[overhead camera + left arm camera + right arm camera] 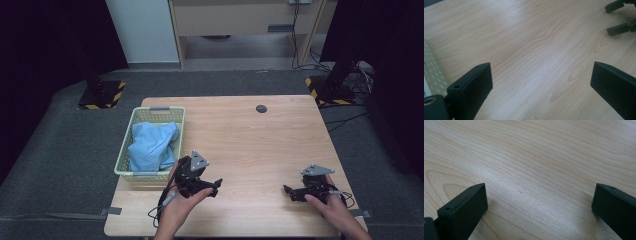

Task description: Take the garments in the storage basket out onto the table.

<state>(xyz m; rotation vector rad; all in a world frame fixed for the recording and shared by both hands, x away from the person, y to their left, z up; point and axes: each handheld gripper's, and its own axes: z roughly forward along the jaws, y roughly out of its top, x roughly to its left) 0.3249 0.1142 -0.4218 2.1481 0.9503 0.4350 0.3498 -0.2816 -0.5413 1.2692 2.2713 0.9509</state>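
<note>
resting on worktop [250, 145]: both grippers, well apart, near the front edge
left gripper [216, 186]: jaws spread wide, nothing between them, just beside the basket's front corner
right gripper [288, 191]: jaws spread wide over bare wood, holding nothing
basket [126, 150]: pale green, at the worktop's left edge
blue cloth [150, 145]: crumpled inside the basket
black disc [261, 108]: near the far edge

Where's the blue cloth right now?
In the high view the blue cloth lies bunched inside the basket at the table's left edge, just beyond the left gripper.
</note>
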